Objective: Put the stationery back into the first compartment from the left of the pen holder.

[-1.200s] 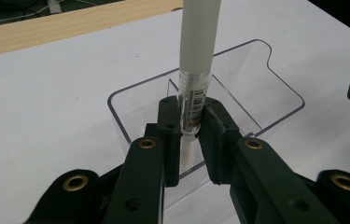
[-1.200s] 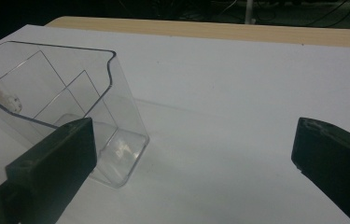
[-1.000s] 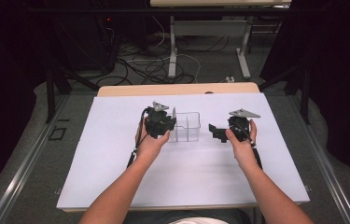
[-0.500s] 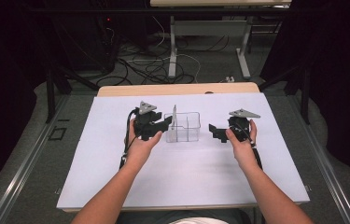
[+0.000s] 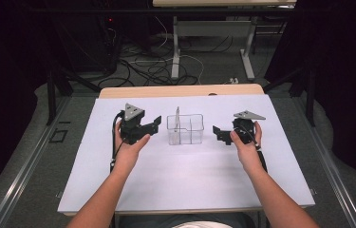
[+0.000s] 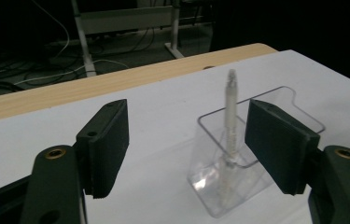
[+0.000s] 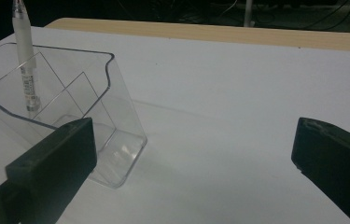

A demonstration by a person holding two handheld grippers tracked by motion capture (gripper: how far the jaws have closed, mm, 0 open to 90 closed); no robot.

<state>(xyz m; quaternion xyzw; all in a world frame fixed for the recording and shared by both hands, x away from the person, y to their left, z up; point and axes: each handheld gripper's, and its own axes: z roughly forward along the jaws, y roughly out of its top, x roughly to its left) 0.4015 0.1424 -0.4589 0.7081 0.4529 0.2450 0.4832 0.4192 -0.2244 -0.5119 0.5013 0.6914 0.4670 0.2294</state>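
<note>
A clear plastic organizer box (image 5: 185,129) with inner dividers stands in the middle of the white table (image 5: 185,180). A pale pen (image 5: 177,117) stands upright in its left compartment. My left gripper (image 5: 153,126) is open, a short way left of the box, nothing between its jaws. In the left gripper view the pen (image 6: 230,121) and the box (image 6: 252,154) lie ahead between the wide-spread jaws. My right gripper (image 5: 217,134) is open to the right of the box, apart from it. Its own view has the box (image 7: 65,116) and pen (image 7: 24,60) at the left.
A wooden strip (image 5: 180,90) borders the table's far edge. Beyond it lie cables on the floor (image 5: 166,66) and the legs of another desk (image 5: 211,45). The white surface in front of the box is bare.
My left gripper has drawn back leftwards from the box, leaving the pen standing in it. The right gripper has stayed where it was.
</note>
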